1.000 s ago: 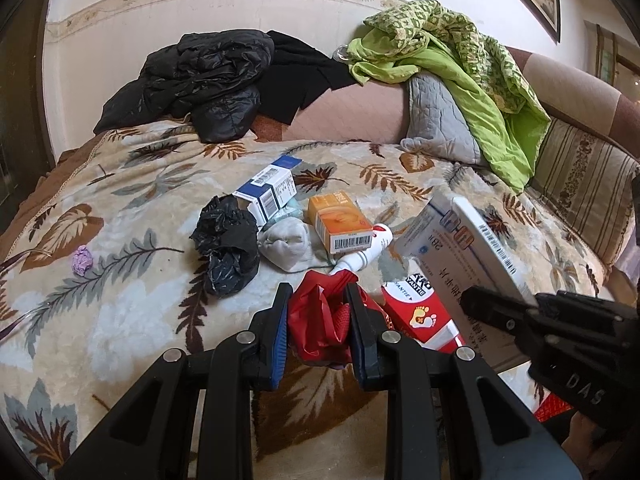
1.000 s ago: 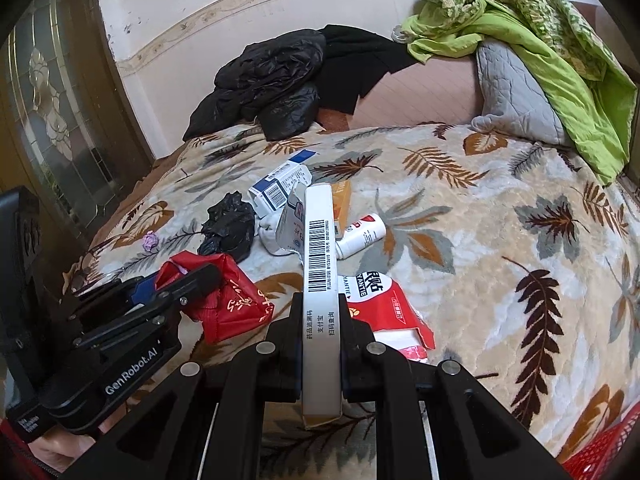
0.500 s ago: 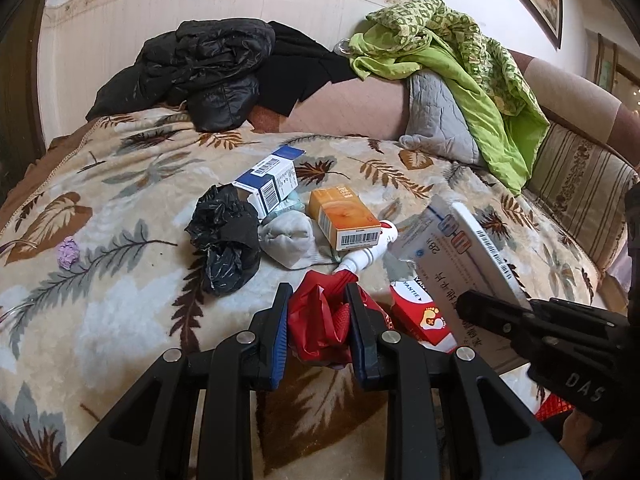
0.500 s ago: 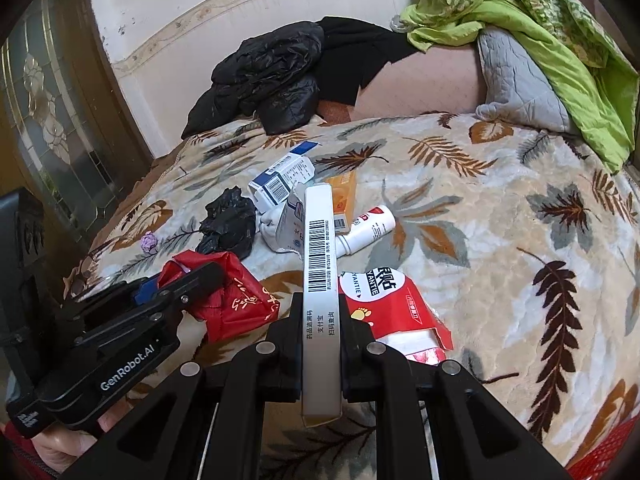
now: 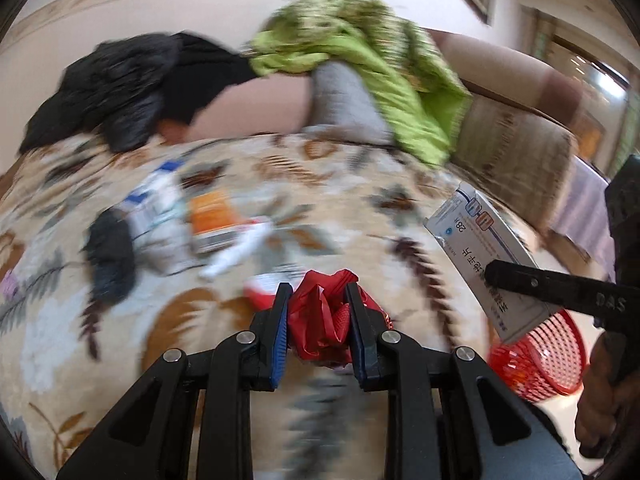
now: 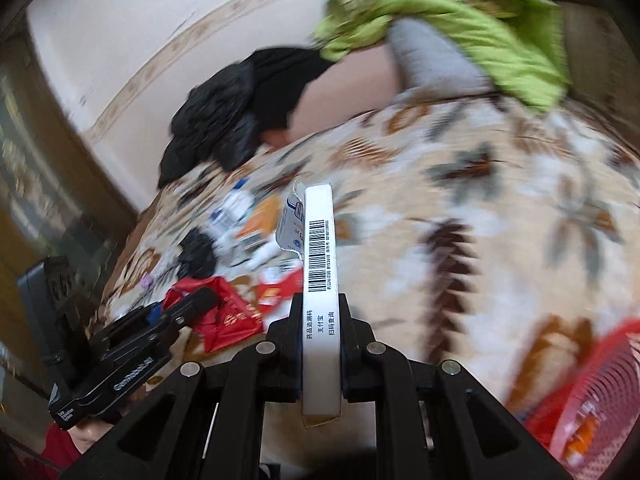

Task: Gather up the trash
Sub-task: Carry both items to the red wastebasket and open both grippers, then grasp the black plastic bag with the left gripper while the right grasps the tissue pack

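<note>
Your left gripper (image 5: 316, 320) fingers pinch a red bag (image 5: 320, 316) at bottom center. Your right gripper (image 6: 320, 320) fingers clamp a white box (image 6: 319, 280). Carry both to the red basket (image 6: 592, 392), lower right; more trash lies beyond on the bed (image 6: 480, 208).

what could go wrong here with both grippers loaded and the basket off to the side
1. The left gripper pinches only a bunch of the crumpled red bag; its loose folds could catch or slip on the way.
2. The right gripper holds the white box near its lower end, so the long free part could lever out or hit the red basket rim.
3. Both hands are close together and may collide.
</note>
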